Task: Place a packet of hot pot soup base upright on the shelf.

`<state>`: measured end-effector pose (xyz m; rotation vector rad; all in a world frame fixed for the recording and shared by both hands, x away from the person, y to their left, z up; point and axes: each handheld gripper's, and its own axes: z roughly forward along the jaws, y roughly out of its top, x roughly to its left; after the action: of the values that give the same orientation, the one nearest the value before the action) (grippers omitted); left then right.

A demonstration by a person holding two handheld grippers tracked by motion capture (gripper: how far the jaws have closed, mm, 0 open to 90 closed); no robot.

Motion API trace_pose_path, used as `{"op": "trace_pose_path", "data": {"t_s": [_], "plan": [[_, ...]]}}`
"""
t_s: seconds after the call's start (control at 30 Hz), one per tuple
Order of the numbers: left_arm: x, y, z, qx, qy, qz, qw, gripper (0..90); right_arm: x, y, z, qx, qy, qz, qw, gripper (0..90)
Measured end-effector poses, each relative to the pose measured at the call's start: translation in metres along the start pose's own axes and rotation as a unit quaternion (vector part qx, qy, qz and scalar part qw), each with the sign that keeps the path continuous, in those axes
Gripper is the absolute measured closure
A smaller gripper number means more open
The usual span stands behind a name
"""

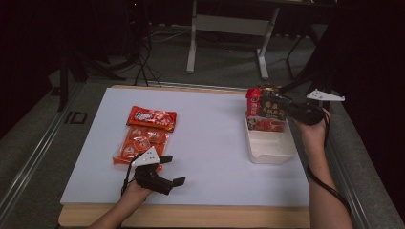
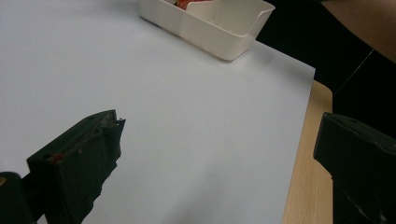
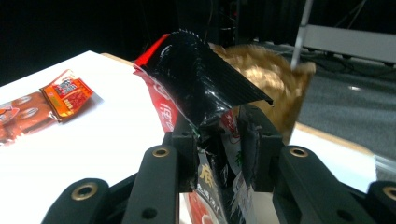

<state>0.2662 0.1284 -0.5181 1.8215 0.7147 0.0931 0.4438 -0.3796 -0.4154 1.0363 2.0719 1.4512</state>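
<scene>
My right gripper [image 1: 285, 109] is shut on a dark snack packet [image 1: 273, 108] and holds it upright over the far end of a white bin [image 1: 270, 153]. In the right gripper view the jaws [image 3: 219, 140] pinch the packet's lower part, and its black crimped top [image 3: 201, 79] bends over them. Red packets [image 1: 264, 125] lie in the bin below. My left gripper [image 1: 174, 170] rests open near the table's front left, its jaws wide apart over the bare white sheet [image 2: 222, 126]. Orange snack packets [image 1: 152, 118] lie just beyond it.
A golden packet [image 3: 273, 79] and a red one [image 1: 253, 99] stand behind the held packet. The white sheet [image 1: 210, 143] covers a wooden table whose edge shows in front [image 1: 191, 217]. The bin's near corner [image 2: 224, 37] is in the left gripper view. Table legs stand on the floor beyond.
</scene>
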Motion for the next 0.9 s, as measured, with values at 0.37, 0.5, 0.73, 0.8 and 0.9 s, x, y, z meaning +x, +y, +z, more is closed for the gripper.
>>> {"op": "trace_pose_path", "data": {"t_s": [0.37,0.5,0.73,0.8,0.9], "plan": [[-0.001,-0.001,0.002,0.000,-0.007,0.000,1.0000,0.8,-0.009,-0.013,-0.014,0.004,-0.034,0.034,0.9989,60.6],[-0.001,0.000,0.001,0.004,0.000,0.006,1.0000,0.9,-0.002,-0.004,-0.021,0.009,-0.058,0.026,0.9979,46.9],[0.000,0.000,0.001,0.018,0.011,0.017,0.9996,0.9,0.020,0.016,-0.041,-0.023,-0.072,0.016,0.9970,36.3],[0.000,0.000,0.001,0.021,0.011,0.018,0.9996,0.9,0.024,0.018,-0.044,-0.027,-0.069,0.015,0.9971,35.7],[-0.001,0.001,0.001,0.019,0.011,0.021,0.9995,0.9,0.045,0.022,-0.047,-0.025,-0.072,0.003,0.9971,29.3]]}}
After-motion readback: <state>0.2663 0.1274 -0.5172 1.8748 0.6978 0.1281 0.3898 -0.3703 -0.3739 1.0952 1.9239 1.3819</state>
